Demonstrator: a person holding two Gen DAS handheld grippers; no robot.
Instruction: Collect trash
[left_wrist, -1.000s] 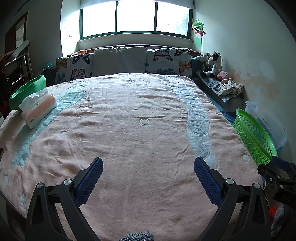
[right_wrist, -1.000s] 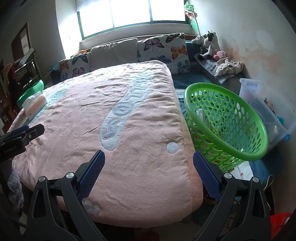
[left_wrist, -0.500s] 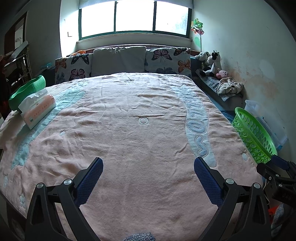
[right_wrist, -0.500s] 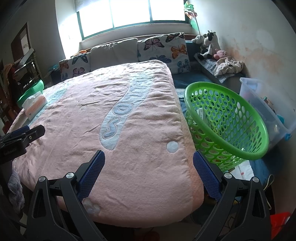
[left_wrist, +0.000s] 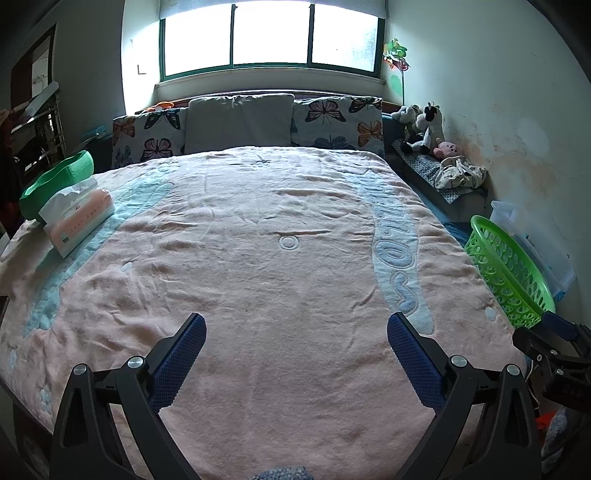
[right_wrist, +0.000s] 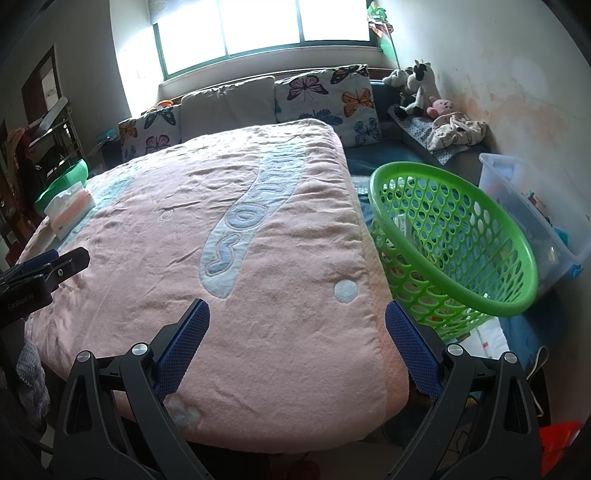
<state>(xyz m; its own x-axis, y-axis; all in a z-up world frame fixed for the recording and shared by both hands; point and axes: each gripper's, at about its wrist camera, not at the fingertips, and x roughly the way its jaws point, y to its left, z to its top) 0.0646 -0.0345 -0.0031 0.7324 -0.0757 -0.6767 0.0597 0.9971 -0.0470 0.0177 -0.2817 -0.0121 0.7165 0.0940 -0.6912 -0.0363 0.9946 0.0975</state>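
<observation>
Blanket (left_wrist: 258, 258) in pink spreads before us over the bed, running lengthwise toward the pillows (left_wrist: 240, 122) under the window. We hold the left gripper (left_wrist: 295, 354) above the foot edge, its blue pads spread wide on nothing; our right gripper (right_wrist: 297, 345) hangs spread the same way over the bed's right foot corner. The green basket (right_wrist: 480, 295) stands tilted just beside the bed's right edge, its mouth facing up and toward us, something pale inside. A tissue pack (left_wrist: 79, 221) lies lengthwise along the left edge. Compared with a second ago, we have barely shifted; the broad middle stays bare.
</observation>
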